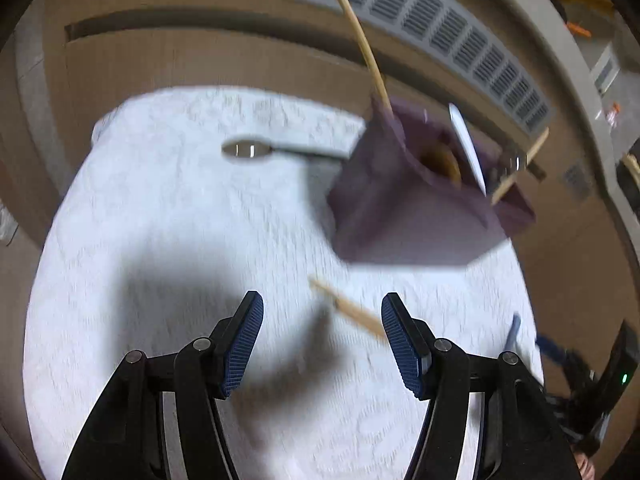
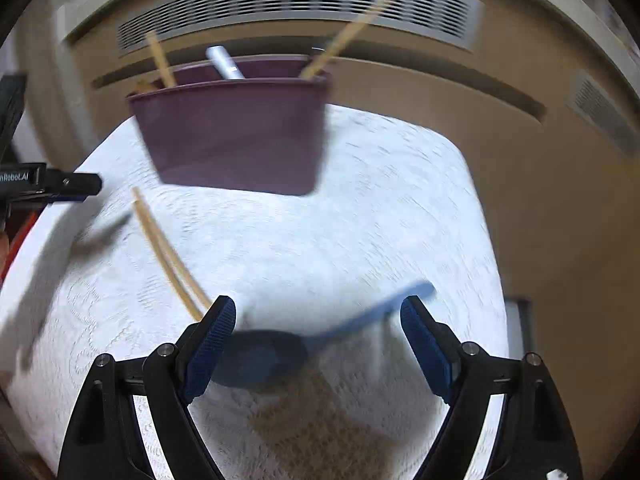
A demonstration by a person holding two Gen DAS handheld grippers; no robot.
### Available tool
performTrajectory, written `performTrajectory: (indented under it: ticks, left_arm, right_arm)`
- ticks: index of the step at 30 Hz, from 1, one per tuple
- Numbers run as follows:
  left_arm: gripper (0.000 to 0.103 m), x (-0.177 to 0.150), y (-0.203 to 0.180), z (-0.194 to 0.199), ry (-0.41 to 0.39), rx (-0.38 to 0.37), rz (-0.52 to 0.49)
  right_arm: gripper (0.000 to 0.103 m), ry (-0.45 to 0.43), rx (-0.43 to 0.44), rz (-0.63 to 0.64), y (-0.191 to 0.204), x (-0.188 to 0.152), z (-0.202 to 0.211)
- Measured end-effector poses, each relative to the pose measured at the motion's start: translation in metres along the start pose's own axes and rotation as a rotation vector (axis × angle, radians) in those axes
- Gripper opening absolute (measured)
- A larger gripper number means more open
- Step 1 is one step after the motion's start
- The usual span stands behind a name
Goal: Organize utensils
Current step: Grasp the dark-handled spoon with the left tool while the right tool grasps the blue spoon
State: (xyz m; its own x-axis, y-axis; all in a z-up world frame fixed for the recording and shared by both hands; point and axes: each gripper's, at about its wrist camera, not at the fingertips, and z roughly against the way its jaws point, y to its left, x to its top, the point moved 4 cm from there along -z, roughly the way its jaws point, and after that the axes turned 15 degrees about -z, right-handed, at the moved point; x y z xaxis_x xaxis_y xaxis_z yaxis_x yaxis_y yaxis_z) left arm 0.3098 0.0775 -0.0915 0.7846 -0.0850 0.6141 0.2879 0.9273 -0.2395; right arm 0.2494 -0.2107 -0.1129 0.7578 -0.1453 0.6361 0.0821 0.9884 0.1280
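Over the white-clothed table [image 1: 168, 216], both grippers hang with jaws spread wide and holding nothing. Between the left gripper [image 1: 322, 340] pads lies the near end of a wooden chopstick [image 1: 346, 310]. Under the right gripper [image 2: 318, 344] a blue spoon [image 2: 280, 350] rests on the cloth, with a pair of chopsticks [image 2: 168, 256] just to its left. Farther off stands the purple bin [image 2: 236, 136], already holding chopsticks and a white utensil. A metal spoon [image 1: 248, 149] lies beside it.

Purple bin [image 2: 236, 136], white lace-patterned tablecloth [image 2: 360, 220]
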Motion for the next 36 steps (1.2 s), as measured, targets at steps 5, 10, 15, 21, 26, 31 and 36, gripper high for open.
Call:
performTrajectory:
  ticks: [5, 10, 15, 21, 26, 31, 36]
  left_arm:
    - [0.062, 0.045, 0.027, -0.020, -0.032, 0.011, -0.218]
    - [0.062, 0.068, 0.030, -0.044, 0.019, 0.170, -0.651]
    - [0.062, 0.082, 0.040, -0.081, 0.163, -0.025, -0.786]
    - [0.063, 0.103, 0.053, -0.117, 0.251, -0.139, -0.816]
    - [0.058, 0.114, 0.062, -0.121, 0.236, -0.090, -0.761]
    - [0.038, 0.095, 0.063, -0.101, 0.250, -0.055, -0.669]
    - [0.036, 0.060, 0.059, -0.072, 0.294, -0.035, -0.589]
  right_arm:
    - [0.082, 0.003, 0.059, -0.040, -0.011, -0.005, 0.012]
    - [0.082, 0.007, 0.089, 0.036, -0.008, -0.012, 0.028]
    - [0.082, 0.054, 0.113, 0.005, -0.008, -0.011, 0.025]
    - [0.082, 0.092, 0.106, -0.021, -0.005, -0.010, 0.014]
    - [0.082, 0.108, 0.082, 0.007, 0.000, -0.004, 0.005]
    - [0.082, 0.126, 0.104, -0.014, 0.000, -0.004, -0.002]
    - [0.082, 0.117, 0.144, -0.050, 0.000, -0.005, 0.003]
